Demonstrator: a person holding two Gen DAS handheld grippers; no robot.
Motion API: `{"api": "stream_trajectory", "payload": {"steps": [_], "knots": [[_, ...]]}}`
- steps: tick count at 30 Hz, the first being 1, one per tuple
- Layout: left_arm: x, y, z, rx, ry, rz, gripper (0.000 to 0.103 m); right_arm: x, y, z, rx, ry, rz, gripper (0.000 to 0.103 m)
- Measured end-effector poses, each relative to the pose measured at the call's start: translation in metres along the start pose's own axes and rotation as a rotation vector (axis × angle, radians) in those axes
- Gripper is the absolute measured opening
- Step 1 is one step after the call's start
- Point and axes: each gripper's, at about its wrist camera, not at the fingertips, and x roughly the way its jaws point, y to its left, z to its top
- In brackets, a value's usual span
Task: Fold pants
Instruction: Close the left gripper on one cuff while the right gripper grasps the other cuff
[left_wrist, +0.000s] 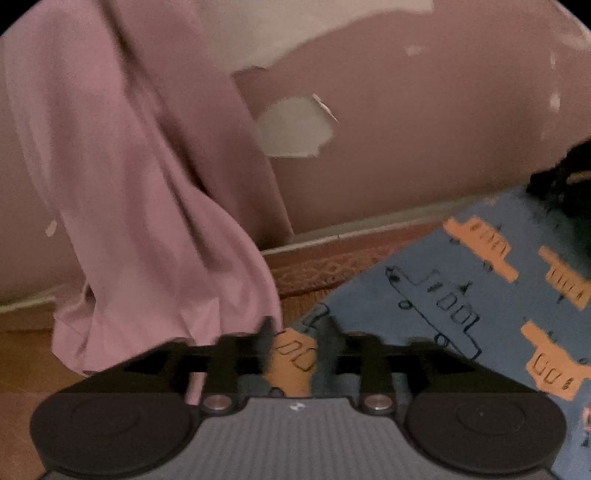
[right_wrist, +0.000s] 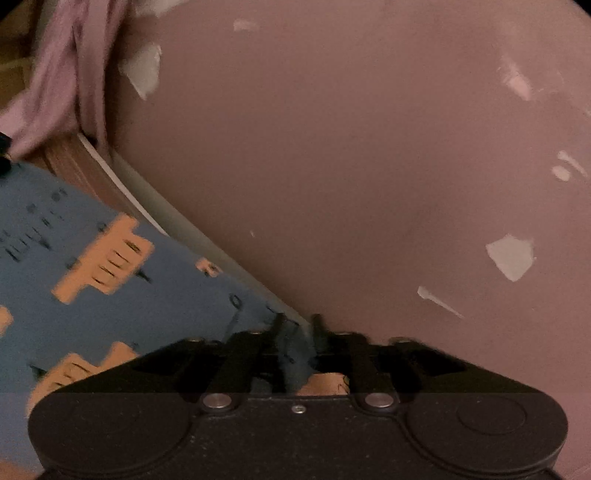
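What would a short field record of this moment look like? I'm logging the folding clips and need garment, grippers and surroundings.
garment: blue pants printed with orange and outlined shapes, lifted and stretched between both grippers
left gripper: jaws closed on an edge of the pants
right gripper: jaws closed on another edge of the same fabric
other cloth: pink fabric hanging at left, not gripped
background: mauve wall with patches of peeled paint
below: brownish floor with a pale skirting along the wall
image quality: blurred
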Motion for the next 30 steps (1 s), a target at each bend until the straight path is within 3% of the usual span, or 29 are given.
{"api": "stream_trajectory", "payload": {"steps": [1,2,5,10,13,16,18,20,21,23,25,28,30], "knots": [[-0.004,0.009,-0.002,-0.021,-0.020,-0.026,0.070,-0.007,0.000,0.000,0.015,-0.023,0.048,0.050],[-0.008,0.018,-0.004,-0.042,-0.040,-0.054,0.077,-0.016,0.000,0.000,0.033,-0.049,0.119,0.062],[-0.012,0.051,-0.006,-0.098,-0.050,-0.157,0.080,-0.023,0.003,0.008,0.029,-0.088,0.289,0.077],[-0.006,0.081,-0.008,-0.160,-0.019,-0.235,0.075,0.004,0.014,0.026,0.003,-0.048,0.368,0.080],[0.000,0.089,-0.012,-0.175,0.018,-0.273,0.060,0.029,0.026,0.039,-0.010,0.001,0.376,0.074],[-0.001,0.087,-0.016,-0.137,0.039,-0.307,0.059,0.043,0.027,0.040,-0.017,0.035,0.362,0.070],[0.004,0.080,-0.015,-0.093,0.079,-0.294,0.057,0.052,0.026,0.038,-0.001,0.053,0.350,0.069],[0.012,0.070,-0.015,-0.035,0.141,-0.245,0.043,0.056,0.022,0.037,0.031,0.065,0.355,0.067],[0.013,0.068,-0.016,-0.023,0.146,-0.232,0.042,0.057,0.020,0.036,0.046,0.070,0.360,0.066],[0.012,0.065,-0.015,-0.029,0.150,-0.230,0.030,0.056,0.017,0.035,0.072,0.074,0.377,0.048],[0.011,0.063,-0.013,-0.034,0.160,-0.219,0.016,0.053,0.017,0.035,0.082,0.074,0.367,0.040],[0.007,0.059,-0.010,-0.042,0.164,-0.186,0.009,0.050,0.016,0.035,0.093,0.075,0.348,0.013],[0.001,0.054,-0.009,-0.042,0.154,-0.156,0.007,0.048,0.021,0.035,0.072,0.075,0.326,0.004]]}}
